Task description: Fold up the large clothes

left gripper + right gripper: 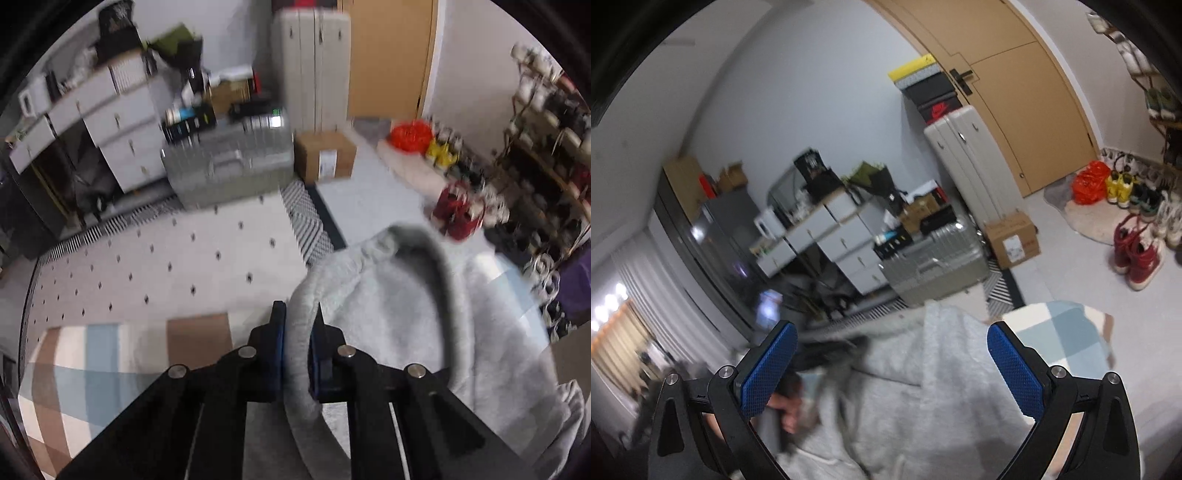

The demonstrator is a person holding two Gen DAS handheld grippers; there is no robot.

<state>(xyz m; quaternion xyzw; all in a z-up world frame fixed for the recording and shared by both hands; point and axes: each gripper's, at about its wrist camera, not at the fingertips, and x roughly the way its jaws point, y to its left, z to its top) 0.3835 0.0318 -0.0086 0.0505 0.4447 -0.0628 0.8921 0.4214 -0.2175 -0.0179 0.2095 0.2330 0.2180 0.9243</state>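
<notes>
Cluttered bedroom, left hand-held gripper (300, 317) pinching grey sweatshirt (406, 314) hem, right hand-held gripper (892, 345) spread wide.

You can make out only a red swoosh logo on the black-and-red shoebox (938, 107); the white label on the brown cardboard carton (1012, 240) stays unreadable.
</notes>
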